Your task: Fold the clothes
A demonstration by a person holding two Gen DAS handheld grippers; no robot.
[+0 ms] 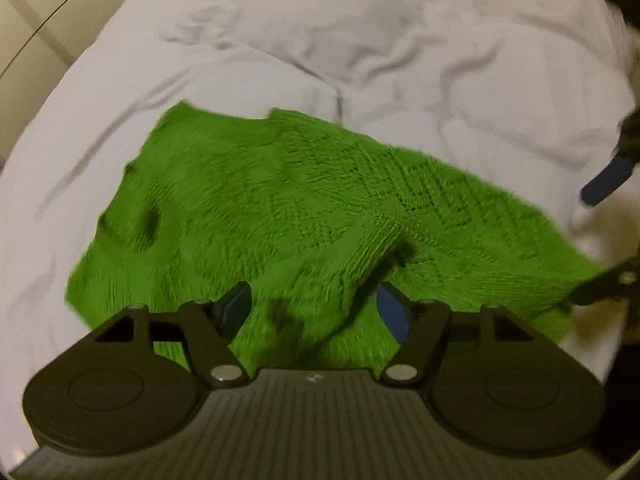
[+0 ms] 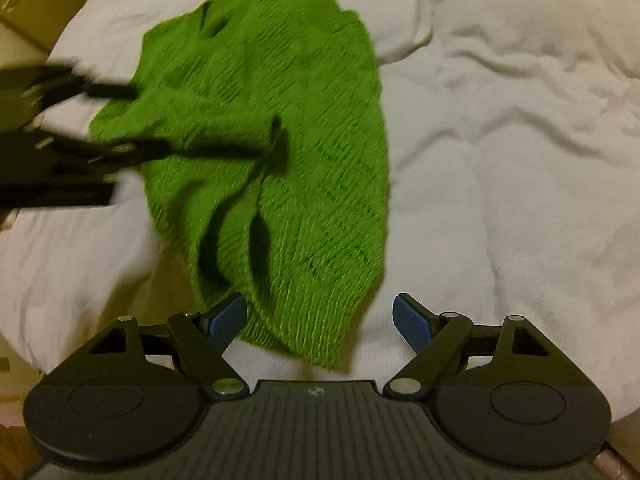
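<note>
A bright green knitted sweater lies spread and rumpled on a white bed sheet. My left gripper hangs open over the sweater's near edge, where a raised fold of knit sits between its blue-padded fingers. At the right edge of the left wrist view, the right gripper shows beside the sweater's corner. In the right wrist view the sweater runs away from me. My right gripper is open with the ribbed hem corner lying between its fingers. The left gripper is a blur at the sweater's left edge.
Wrinkled white sheet spreads to the right of the sweater. A pillow-like bulge rises at the far end. The bed's edge curves along the left, with a beige floor or wall beyond it.
</note>
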